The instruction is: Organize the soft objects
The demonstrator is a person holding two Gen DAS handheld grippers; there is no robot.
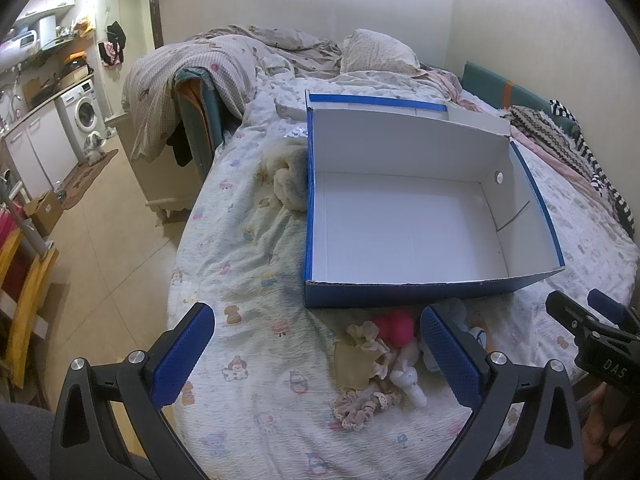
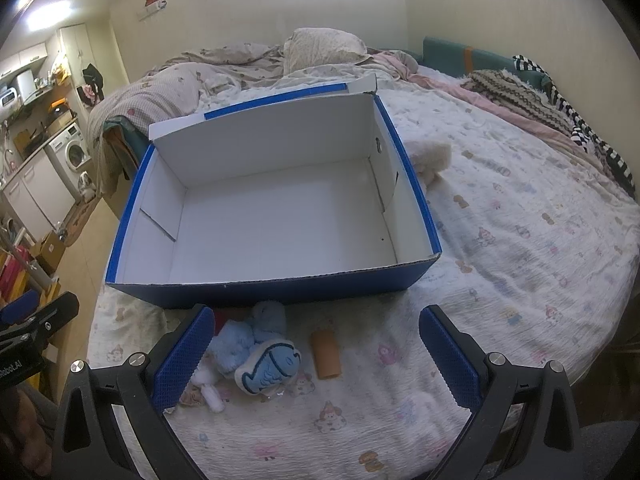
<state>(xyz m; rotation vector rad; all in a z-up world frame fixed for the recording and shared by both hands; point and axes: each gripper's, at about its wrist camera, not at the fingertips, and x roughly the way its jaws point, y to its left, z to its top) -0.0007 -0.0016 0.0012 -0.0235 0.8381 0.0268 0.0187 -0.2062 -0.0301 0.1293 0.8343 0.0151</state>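
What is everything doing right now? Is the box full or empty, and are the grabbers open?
Blue box: open, empty inside.
Left gripper: open, holding nothing.
Right gripper: open, holding nothing.
Fish plush: lying on the bed, outside the box.
Pink scrunchie: on the bed, not packed.

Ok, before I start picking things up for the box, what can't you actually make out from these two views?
- Left wrist view: the blue plush is mostly hidden behind a finger of the left gripper.
- Right wrist view: the red item and the white plush are partly hidden by a finger of the right gripper.
- Both views: the cream fluffy item is partly hidden by the blue box.
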